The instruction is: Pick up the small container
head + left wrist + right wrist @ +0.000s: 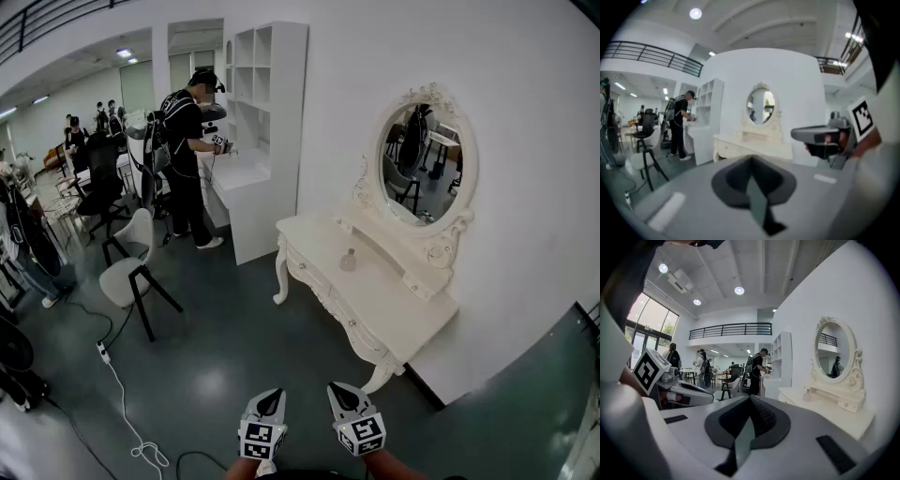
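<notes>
The small container [348,260], a little pale bottle, stands on the white dressing table [375,300] in front of its oval mirror [424,164]. In the right gripper view the small container [806,394] shows far off on the dressing table [834,416]. Both grippers hang low over the dark floor, well short of the table. My left gripper [271,395] is shut with nothing in it, and my right gripper [337,388] beside it is shut and empty too. In their own views the left gripper [751,160] and the right gripper [751,399] show their jaws pressed together.
A person [187,155] stands at a white shelf unit [267,131] left of the dressing table. A white chair [131,267] on black legs stands on the floor, with a white cable [122,394] trailing near it. More people and furniture fill the far left.
</notes>
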A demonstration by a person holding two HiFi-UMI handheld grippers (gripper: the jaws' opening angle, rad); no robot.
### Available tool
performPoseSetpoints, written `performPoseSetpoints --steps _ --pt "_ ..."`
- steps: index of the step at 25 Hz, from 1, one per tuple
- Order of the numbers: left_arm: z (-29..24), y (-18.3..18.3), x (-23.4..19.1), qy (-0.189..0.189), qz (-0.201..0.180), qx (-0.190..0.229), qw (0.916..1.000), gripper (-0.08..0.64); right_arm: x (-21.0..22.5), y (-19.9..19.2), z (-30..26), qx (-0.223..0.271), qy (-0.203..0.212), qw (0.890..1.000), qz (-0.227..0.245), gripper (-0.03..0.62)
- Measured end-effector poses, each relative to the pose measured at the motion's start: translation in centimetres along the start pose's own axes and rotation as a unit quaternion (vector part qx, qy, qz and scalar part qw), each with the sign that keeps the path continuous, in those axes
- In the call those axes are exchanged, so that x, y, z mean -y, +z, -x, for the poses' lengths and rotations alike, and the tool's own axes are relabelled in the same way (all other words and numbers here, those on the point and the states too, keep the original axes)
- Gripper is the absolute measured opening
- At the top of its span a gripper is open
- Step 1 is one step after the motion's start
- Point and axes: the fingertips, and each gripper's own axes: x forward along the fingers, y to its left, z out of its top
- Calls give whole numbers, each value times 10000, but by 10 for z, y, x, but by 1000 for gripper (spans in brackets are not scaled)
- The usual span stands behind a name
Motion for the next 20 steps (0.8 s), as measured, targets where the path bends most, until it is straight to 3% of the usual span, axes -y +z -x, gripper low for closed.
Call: performPoseSetpoints --steps 5,13,20 --pt "1 6 20 107 25 106 9999 8 15 0 18 42 -41 10000 -21 6" --pt "0 25 13 339 -86 321 9989 8 26 16 19 351 -57 9992 -161 6" --pt "0 41 11 85 -355 422 9984 8 16 27 8 459 -18 9988 -165 6"
